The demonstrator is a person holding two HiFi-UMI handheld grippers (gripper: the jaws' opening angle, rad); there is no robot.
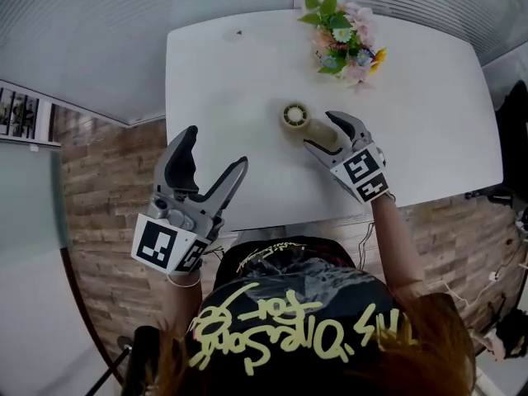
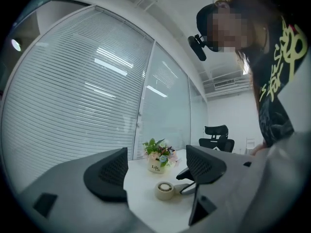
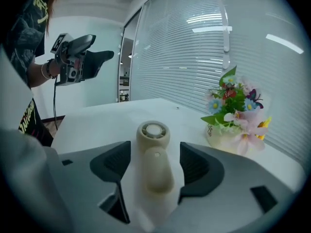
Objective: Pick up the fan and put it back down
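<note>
The white rounded-corner tabletop fills the middle of the head view. Its far edge runs along a wall of slatted white window blinds, and its near edge lies just ahead of the person's black shirt with yellow lettering. The left half of the tabletop is bare, giving open room beside the task's thing.

The left tongs are held off the near left corner, above brick-patterned flooring. Their jaws are spread wide, with nothing between them.

The right tongs reach over the near middle of the tabletop and straddle the handle of the cream handheld fan. The jaws are parted slightly wider than the handle, and a slim gap shows on each side.

The fan lies flat near the tabletop's centre, with its round head pointing away from the person. Beyond it, near the far edge and apart from it, stands a small pot of artificial flowers.

A black office chair shows past the tabletop in the left gripper view.

In the head view the tongs hide the butt of the handle, and in the right gripper view it blurs out. The fan's blades cannot be made out.
</note>
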